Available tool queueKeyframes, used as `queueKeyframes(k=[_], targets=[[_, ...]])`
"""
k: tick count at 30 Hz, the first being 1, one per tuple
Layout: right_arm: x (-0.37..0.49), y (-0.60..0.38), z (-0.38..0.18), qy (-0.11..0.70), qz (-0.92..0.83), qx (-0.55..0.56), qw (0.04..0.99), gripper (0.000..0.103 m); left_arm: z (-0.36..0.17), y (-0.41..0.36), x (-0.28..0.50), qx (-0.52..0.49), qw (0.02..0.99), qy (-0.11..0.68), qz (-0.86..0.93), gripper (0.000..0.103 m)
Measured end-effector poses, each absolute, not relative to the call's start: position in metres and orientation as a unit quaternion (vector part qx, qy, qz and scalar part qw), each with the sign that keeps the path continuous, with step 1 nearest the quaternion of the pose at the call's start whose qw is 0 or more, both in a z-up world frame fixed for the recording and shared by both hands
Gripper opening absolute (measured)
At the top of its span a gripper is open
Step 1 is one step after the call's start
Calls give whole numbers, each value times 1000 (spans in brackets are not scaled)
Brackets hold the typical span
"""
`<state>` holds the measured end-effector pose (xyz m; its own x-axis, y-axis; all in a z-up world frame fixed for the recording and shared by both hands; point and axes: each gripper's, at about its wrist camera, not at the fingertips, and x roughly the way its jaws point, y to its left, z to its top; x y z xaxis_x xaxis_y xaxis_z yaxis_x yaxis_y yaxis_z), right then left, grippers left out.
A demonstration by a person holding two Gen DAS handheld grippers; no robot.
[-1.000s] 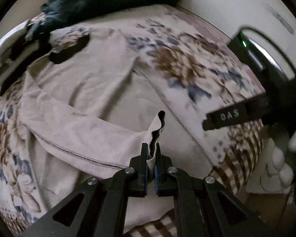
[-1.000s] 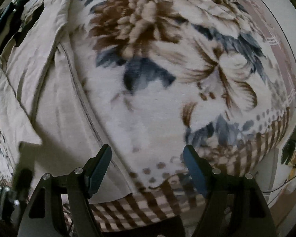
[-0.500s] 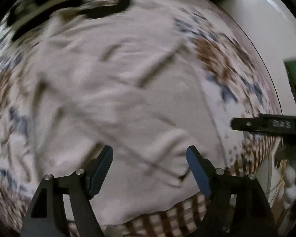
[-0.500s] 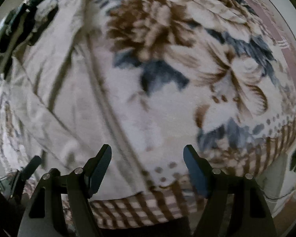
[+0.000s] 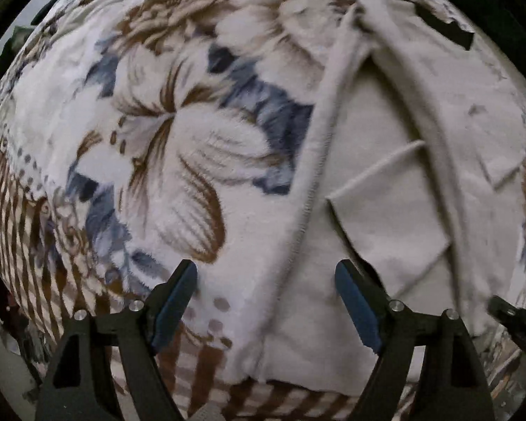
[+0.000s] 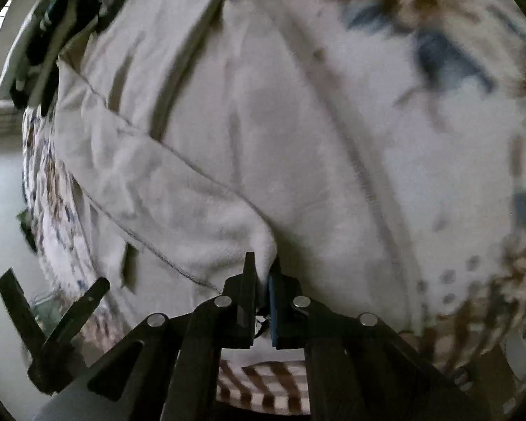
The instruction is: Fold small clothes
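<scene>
A beige long-sleeved garment [image 5: 396, 189] lies spread on a floral blanket [image 5: 179, 147]. In the left wrist view my left gripper [image 5: 266, 301] is open and empty, its fingers straddling the garment's left hem seam near the blanket's front edge. In the right wrist view the garment [image 6: 249, 133] fills the middle, with a sleeve folded across it. My right gripper [image 6: 262, 273] is shut on the sleeve cuff [image 6: 263, 242] near the front edge. The left gripper's fingers [image 6: 73, 312] show at the lower left of that view.
Dark clothes [image 6: 52, 10] are piled at the far end of the blanket. The blanket's brown checked border [image 5: 21, 231] runs along its front and left edge. A pale floor [image 6: 0, 210] lies off the left side.
My left gripper let go of the sleeve cuff, opened and swung left to the hem. My right gripper moved left over the garment and closed on the sleeve cuff.
</scene>
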<state>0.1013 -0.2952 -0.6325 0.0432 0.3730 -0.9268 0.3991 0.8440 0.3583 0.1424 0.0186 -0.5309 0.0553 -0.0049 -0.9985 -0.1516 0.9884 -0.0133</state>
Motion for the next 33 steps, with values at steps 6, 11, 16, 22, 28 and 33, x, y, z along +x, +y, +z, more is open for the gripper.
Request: queueKeyframes(k=[6, 11, 16, 22, 28, 33], targets=[[82, -320, -618, 701, -26, 199, 684, 6, -538, 7, 138, -60, 724, 687, 37, 80], [74, -341, -610, 711, 12, 233, 663, 46, -532, -11, 124, -46, 725, 688, 12, 80], [51, -386, -605, 706, -35, 273, 652, 51, -542, -7, 104, -52, 703, 709, 2, 80], [16, -398, -645, 731, -34, 329, 597, 51, -550, 5, 90, -93, 695, 712, -25, 80], [0, -401, -649, 709, -30, 358, 607, 12, -547, 25, 74, -134, 696, 703, -49, 4], [1, -403, -635, 703, -12, 376, 604, 8, -526, 45, 73, -192, 685, 701, -57, 3]])
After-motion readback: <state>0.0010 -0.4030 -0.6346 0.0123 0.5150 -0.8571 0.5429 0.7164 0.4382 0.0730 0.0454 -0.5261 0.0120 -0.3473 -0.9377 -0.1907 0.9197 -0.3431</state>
